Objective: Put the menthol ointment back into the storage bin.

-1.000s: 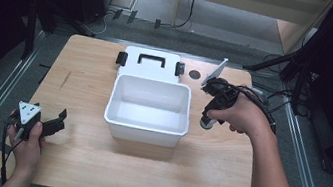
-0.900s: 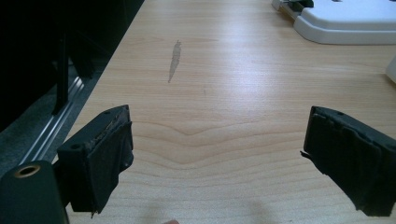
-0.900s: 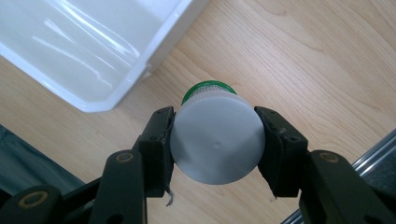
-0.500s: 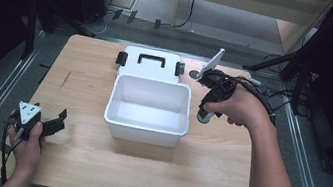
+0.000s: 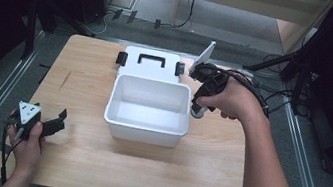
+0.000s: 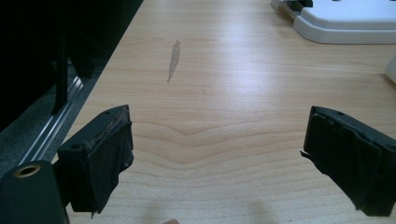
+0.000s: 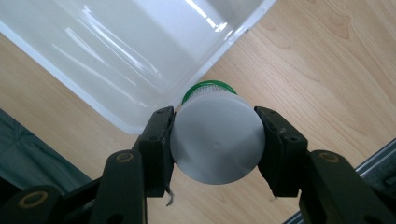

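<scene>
The left gripper point(image 5: 50, 125) rests low at the near left corner of the counter point(image 5: 73, 159), held by the left hand point(image 5: 28, 140). Its jaws stand wide apart with nothing between them; in the left gripper view only bare wood lies ahead of it, with a pale grey streak point(image 6: 173, 59) farther on. At the far right of that view a white lid point(image 6: 348, 21) is cut off by the frame edge.

The right gripper point(image 7: 214, 140) is clenched on a small round jar point(image 7: 217, 137), one jaw on each side. The jar's flat grey end faces the camera and hides most of its body; a green ring point(image 7: 208, 87) shows at its far end. What is inside the jar cannot be made out. From above, the right hand point(image 5: 234, 101) covers most of this gripper point(image 5: 197, 109), and just the jar's end point(image 5: 197, 111) shows below it.

Just beyond the jar is the corner of a white tub point(image 7: 140, 51). The tub point(image 5: 147, 112) is open and looks empty. The jar is outside it, near its right wall. Behind the tub the lid point(image 5: 149, 63) lies flat, with a black handle point(image 5: 152, 60) and two black clips.
</scene>
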Demonstrator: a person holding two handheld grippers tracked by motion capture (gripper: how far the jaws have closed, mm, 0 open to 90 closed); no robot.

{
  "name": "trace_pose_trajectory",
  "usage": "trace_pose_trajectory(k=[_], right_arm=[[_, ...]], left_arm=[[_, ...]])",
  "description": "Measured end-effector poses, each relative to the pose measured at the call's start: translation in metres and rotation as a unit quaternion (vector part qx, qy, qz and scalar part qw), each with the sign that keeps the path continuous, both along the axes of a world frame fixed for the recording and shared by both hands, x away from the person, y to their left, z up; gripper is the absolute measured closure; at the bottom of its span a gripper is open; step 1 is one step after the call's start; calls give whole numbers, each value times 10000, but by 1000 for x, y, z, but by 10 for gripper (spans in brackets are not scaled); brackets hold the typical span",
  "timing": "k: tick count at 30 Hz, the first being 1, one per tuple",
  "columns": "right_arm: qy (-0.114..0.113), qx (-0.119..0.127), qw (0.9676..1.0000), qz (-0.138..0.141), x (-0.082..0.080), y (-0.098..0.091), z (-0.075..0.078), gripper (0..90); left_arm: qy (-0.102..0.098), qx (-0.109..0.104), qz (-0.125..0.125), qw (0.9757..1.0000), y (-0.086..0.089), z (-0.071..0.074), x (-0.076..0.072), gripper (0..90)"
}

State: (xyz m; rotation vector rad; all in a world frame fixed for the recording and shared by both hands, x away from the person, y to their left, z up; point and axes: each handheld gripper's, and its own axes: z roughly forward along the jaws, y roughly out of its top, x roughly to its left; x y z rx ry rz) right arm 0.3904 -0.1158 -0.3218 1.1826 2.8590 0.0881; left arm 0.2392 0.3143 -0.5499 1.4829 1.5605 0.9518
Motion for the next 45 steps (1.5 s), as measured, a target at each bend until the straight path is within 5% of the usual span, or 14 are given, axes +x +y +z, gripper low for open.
trace_pose_trajectory(k=[22,45], right_arm=[[52,62,9994,322,5,37,-9,517],[113,60,9972,733,9,52,-43,517]], left_arm=[[-14,-34,0,10000,0,0,0,89],[-10,-51,-1,10000,1,0,0,89]])
